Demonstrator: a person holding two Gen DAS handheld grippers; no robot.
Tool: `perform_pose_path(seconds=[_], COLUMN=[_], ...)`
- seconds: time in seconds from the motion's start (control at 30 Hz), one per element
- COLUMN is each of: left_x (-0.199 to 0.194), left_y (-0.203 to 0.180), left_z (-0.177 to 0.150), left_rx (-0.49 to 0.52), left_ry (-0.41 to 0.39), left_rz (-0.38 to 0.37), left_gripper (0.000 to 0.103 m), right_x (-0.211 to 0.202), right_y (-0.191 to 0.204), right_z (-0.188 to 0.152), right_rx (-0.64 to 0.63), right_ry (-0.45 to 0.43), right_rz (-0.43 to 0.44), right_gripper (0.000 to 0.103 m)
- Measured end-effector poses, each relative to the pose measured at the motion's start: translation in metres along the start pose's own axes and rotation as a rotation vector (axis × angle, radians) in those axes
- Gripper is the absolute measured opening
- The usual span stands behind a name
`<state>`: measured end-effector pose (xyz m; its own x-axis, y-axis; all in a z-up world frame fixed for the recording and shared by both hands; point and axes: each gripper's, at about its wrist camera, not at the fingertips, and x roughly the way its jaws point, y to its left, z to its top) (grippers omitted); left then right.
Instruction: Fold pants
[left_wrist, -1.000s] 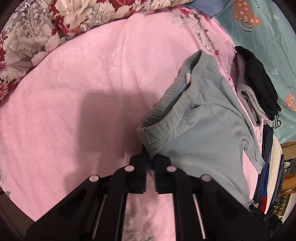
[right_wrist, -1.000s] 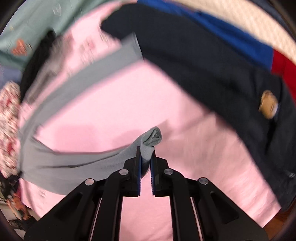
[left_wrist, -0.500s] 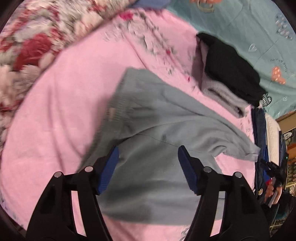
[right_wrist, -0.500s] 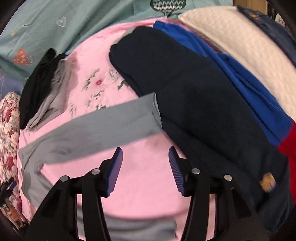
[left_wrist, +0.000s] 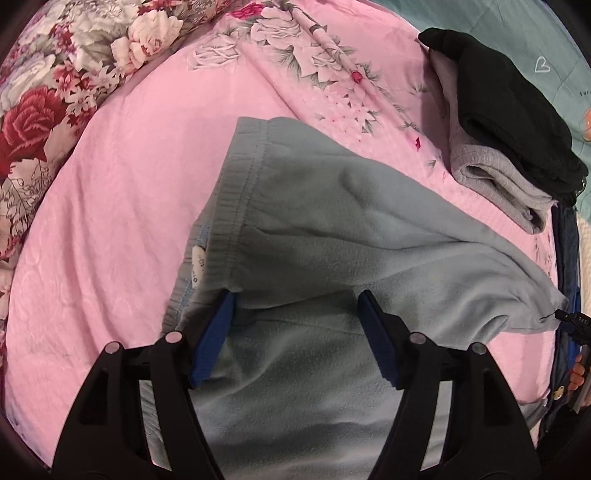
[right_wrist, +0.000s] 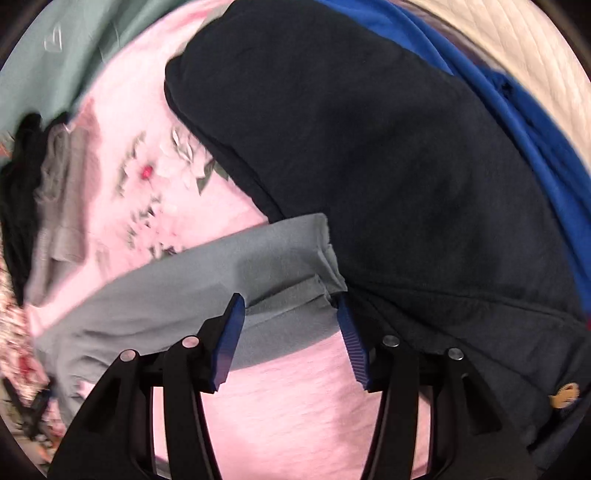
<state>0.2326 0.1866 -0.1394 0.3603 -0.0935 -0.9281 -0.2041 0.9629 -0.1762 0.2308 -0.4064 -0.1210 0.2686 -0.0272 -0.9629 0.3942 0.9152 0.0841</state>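
Left wrist view: the left gripper (left_wrist: 295, 325), black w/ blue pads, hangs over the pale grey-blue fleece pants (left_wrist: 332, 236), which lie on the pink floral bedspread (left_wrist: 110, 206). Jaws are wide and opening further, fabric under and betw. them but not pinched; nothing is held. The elastic waistband (left_wrist: 236, 195) sits on the left edge, one leg runs off right toward the far-right hem. Pants look folded lengthwise, so the step in hand is prob. picking new grip points for the crosswise fold. To do it well: drop onto the waistband corner near the left pad, catch all layers incl. the inner one, not just the top ply. Flatten the ridge across the seat first or it gets locked into the fold.

Writing: a small white tag (left_wrist: 198, 266) pokes out inside the waistband; a few dark characters show, too small to read. At far right a stack of folded grey and black clothes (left_wrist: 506, 147) stays clear.

Right wrist view: the right gripper (right_wrist: 290, 328) is about half open, empty, straddling the cuff end (right_wrist: 314, 269) of the leg. The cuff is rumpled and lies against a dark navy garment (right_wrist: 388, 166); grab only fleece, square both cuffs. The gold emblem (right_wrist: 563, 394) on the navy cloth is unreadable. View is blurred.
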Motion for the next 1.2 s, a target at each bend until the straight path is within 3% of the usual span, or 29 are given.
perform_pose_path(seconds=[0.07, 0.13, 0.17, 0.2, 0.23, 0.33, 0.37, 0.53, 0.57, 0.6, 0.63, 0.67, 0.73, 0.8, 0.9, 1.03, 1.2], left_x=[0.0, -0.002, -0.004, -0.006, -0.007, -0.01, -0.01, -0.005, -0.006, -0.01, -0.018, -0.028, -0.054, -0.068, -0.065, -0.027, 0.03], left_y=[-0.001, 0.005, 0.008, 0.011, 0.014, 0.024, 0.027, 0.024, 0.024, 0.026, 0.031, 0.035, 0.044, 0.047, 0.035, 0.019, 0.003], left_z=[-0.001, -0.002, -0.004, -0.006, -0.008, -0.012, -0.012, -0.009, -0.009, -0.009, -0.008, -0.006, 0.005, 0.024, 0.067, 0.118, 0.124], left_rx=[0.019, 0.02, 0.019, 0.019, 0.018, -0.003, -0.004, 0.067, 0.071, 0.074, 0.073, 0.07, 0.088, 0.114, 0.227, 0.318, 0.382], left_ry=[0.0, 0.006, 0.002, -0.003, -0.007, -0.007, -0.005, 0.005, 0.013, 0.029, 0.033, 0.008, -0.075, -0.113, -0.108, -0.051, 0.1], left_rz=[0.002, -0.015, -0.017, -0.007, 0.006, -0.032, -0.043, -0.047, -0.059, -0.079, -0.11, -0.121, -0.078, -0.058, -0.071, -0.084, -0.089], left_gripper=[0.07, 0.068, 0.065, 0.053, 0.04, 0.025, 0.025, 0.03, 0.03, 0.037, 0.048, 0.052, 0.069, 0.079, 0.079, 0.079, 0.076], right_x=[0.003, -0.001, -0.004, -0.009, -0.013, -0.026, -0.031, -0.027, -0.02, -0.019, -0.022, -0.026, -0.042, -0.065, -0.095, -0.101, -0.112], right_y=[0.018, 0.027, 0.028, 0.026, 0.022, 0.006, 0.002, -0.014, -0.014, -0.011, -0.009, -0.008, -0.009, -0.007, -0.002, 0.015, 0.01], right_z=[-0.002, -0.009, -0.013, -0.019, -0.024, -0.04, -0.044, -0.052, -0.049, -0.047, -0.047, -0.049, -0.058, -0.072, -0.103, -0.148, -0.204], right_rx=[-0.068, -0.112, -0.121, -0.127, -0.129, -0.1, -0.092, -0.073, -0.08, -0.096, -0.106, -0.114, -0.123, -0.137, -0.166, -0.183, -0.169], right_ry=[-0.009, -0.029, -0.026, -0.027, -0.033, -0.051, -0.057, -0.067, -0.066, -0.087, -0.096, -0.098, -0.111, -0.155, -0.19, -0.215, -0.207], right_rz=[-0.097, -0.139, -0.138, -0.145, -0.157, -0.137, -0.124, -0.096, -0.102, -0.127, -0.192, -0.197, -0.149, -0.102, 0.023, 0.084, 0.071], right_gripper=[0.05, 0.036, 0.014, 0.004, 0.004, 0.004, 0.004, 0.005, 0.018, 0.041, 0.049, 0.051, 0.051, 0.051, 0.052, 0.052, 0.052])
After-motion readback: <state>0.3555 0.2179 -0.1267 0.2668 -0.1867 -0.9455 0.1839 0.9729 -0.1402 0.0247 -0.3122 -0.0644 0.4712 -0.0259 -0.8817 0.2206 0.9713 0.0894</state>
